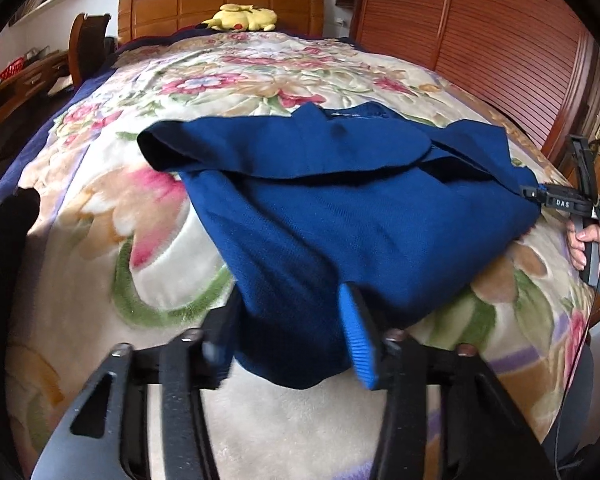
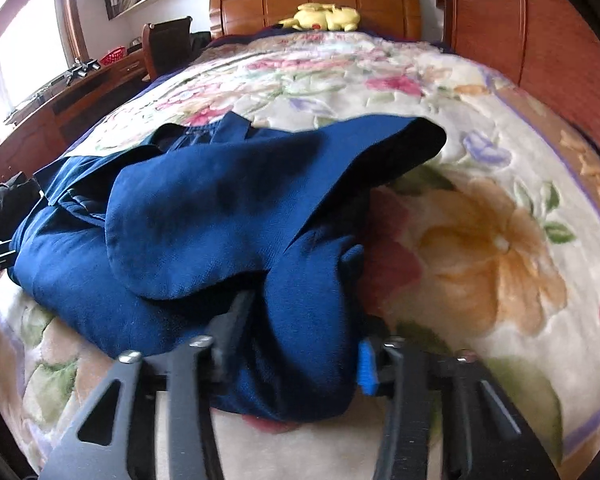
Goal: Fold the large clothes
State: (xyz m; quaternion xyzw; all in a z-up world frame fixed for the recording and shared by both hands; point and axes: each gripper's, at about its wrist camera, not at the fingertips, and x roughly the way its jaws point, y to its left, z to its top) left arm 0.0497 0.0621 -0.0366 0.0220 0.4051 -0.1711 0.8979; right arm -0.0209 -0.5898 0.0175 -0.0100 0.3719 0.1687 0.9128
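A large dark blue garment [image 1: 340,200] lies partly folded on the flowered blanket [image 1: 140,220] of a bed. A sleeve is laid across its upper part. My left gripper [image 1: 296,320] stands with its fingers wide apart around the garment's near left corner, and cloth lies between them. My right gripper [image 2: 300,328] is open around the garment's [image 2: 204,216] near right corner, with cloth bunched between its fingers. The right gripper also shows in the left wrist view [image 1: 540,194] at the garment's right edge, held by a hand.
A yellow plush toy [image 1: 242,18] lies by the wooden headboard [image 1: 220,0]. A wooden wardrobe [image 1: 500,48] stands along the right of the bed. A desk [image 2: 60,96] and a chair [image 2: 168,40] stand to the left. Dark clothes [image 2: 0,204] lie at the bed's left edge.
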